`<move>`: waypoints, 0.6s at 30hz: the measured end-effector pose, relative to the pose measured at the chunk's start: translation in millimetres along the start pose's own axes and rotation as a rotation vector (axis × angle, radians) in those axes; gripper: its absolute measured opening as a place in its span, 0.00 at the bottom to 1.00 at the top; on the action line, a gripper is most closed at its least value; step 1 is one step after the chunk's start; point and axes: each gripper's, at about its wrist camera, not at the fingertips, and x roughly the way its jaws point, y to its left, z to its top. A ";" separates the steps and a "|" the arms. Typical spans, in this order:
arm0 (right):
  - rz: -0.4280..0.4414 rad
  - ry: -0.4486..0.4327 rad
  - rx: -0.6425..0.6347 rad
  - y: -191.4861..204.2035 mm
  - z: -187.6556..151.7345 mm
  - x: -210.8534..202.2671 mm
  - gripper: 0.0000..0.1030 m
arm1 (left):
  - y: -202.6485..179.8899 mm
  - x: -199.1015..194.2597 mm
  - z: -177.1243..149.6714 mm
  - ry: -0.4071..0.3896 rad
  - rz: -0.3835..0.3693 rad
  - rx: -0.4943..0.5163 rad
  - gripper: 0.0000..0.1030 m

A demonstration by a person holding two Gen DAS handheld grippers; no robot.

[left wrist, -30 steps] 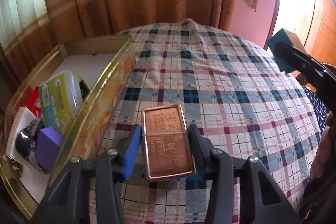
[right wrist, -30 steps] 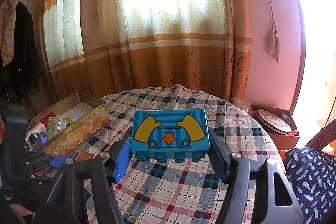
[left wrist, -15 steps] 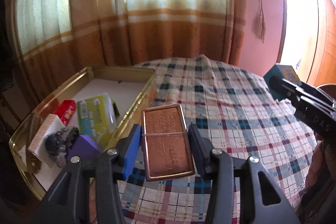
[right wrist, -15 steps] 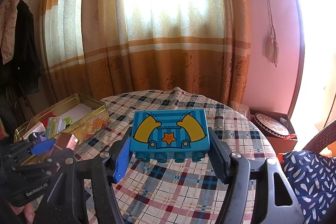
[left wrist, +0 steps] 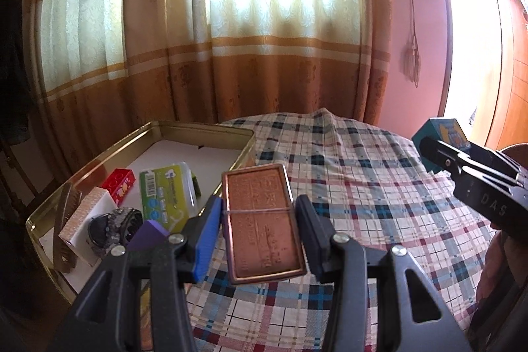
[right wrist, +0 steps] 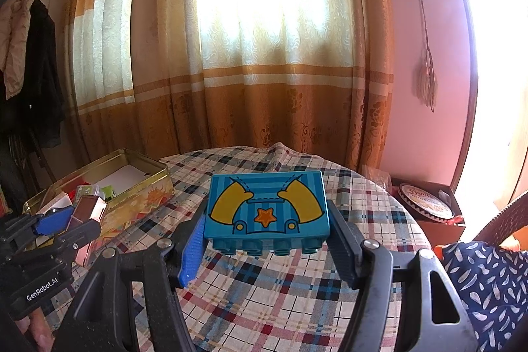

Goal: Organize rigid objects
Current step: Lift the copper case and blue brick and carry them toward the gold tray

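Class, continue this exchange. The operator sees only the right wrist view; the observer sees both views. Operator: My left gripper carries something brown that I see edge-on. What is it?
Observer: A flat copper case with an embossed face. The jaws of the left gripper clamp its long sides.
Operator: Which item in the gold tin lies nearest that gripper?
Observer: A purple block, at the near end of the gold tin; the gripper hides it from you.
Operator: What sits beside the block?
Observer: A dark glittery clip, between the block and a white box.
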 end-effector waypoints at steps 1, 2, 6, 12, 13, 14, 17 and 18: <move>-0.001 -0.004 -0.004 0.6 0.0 -0.8 0.65 | -0.2 -1.0 -0.1 -0.005 0.001 0.000 0.44; -0.002 -0.008 -0.010 1.9 0.1 -1.7 0.65 | -0.3 -2.3 -0.1 -0.012 0.002 0.001 0.44; -0.007 -0.024 -0.035 6.6 0.4 -5.2 0.65 | 0.8 -5.3 0.1 -0.028 0.005 -0.002 0.44; -0.002 -0.043 -0.052 10.6 0.6 -8.4 0.65 | 5.2 -8.8 0.4 -0.045 0.001 -0.021 0.44; 0.004 -0.044 -0.046 10.5 0.8 -8.9 0.65 | 6.2 -9.1 0.5 -0.046 -0.001 -0.024 0.44; 0.021 -0.044 -0.027 9.0 0.5 -9.6 0.65 | 6.3 -9.6 0.5 -0.046 -0.002 -0.025 0.44; 0.048 -0.043 -0.018 15.1 0.0 -10.7 0.65 | 10.2 -10.6 0.5 -0.051 0.002 -0.033 0.44; 0.055 -0.044 -0.023 18.0 -0.2 -11.0 0.65 | 12.7 -10.6 0.8 -0.052 0.006 -0.038 0.44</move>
